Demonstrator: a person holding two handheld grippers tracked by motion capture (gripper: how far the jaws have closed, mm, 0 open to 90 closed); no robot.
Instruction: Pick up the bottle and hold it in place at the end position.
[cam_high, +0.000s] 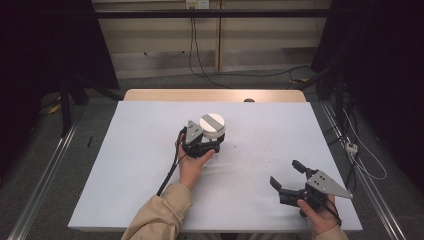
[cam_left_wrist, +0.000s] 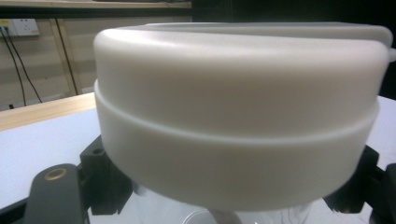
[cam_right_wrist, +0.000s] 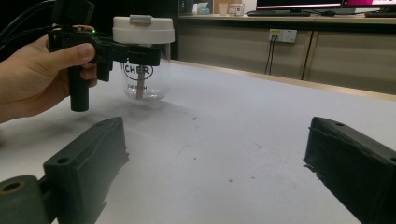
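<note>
A clear jar (cam_right_wrist: 142, 81) with a white lid (cam_high: 212, 124) and black lettering stands upright at the middle of the white table (cam_high: 130, 165). My left gripper (cam_high: 209, 146) is shut on the jar's neck just under the lid, one jaw on each side. In the left gripper view the lid (cam_left_wrist: 233, 93) looms close, with the left gripper (cam_left_wrist: 229, 186) clamped around the jar below it. I cannot tell whether the jar rests on the table or hangs just above it. My right gripper (cam_high: 284, 172) stands open near the front right of the table, with nothing between its fingers (cam_right_wrist: 88, 158).
A wooden strip (cam_high: 215, 95) runs along the table's far edge, with a small dark thing (cam_high: 248, 100) on it. Metal rails (cam_high: 45, 170) flank both sides of the table, and cables (cam_high: 360, 155) lie on the floor at the right. A wall with sockets (cam_right_wrist: 282, 35) stands behind.
</note>
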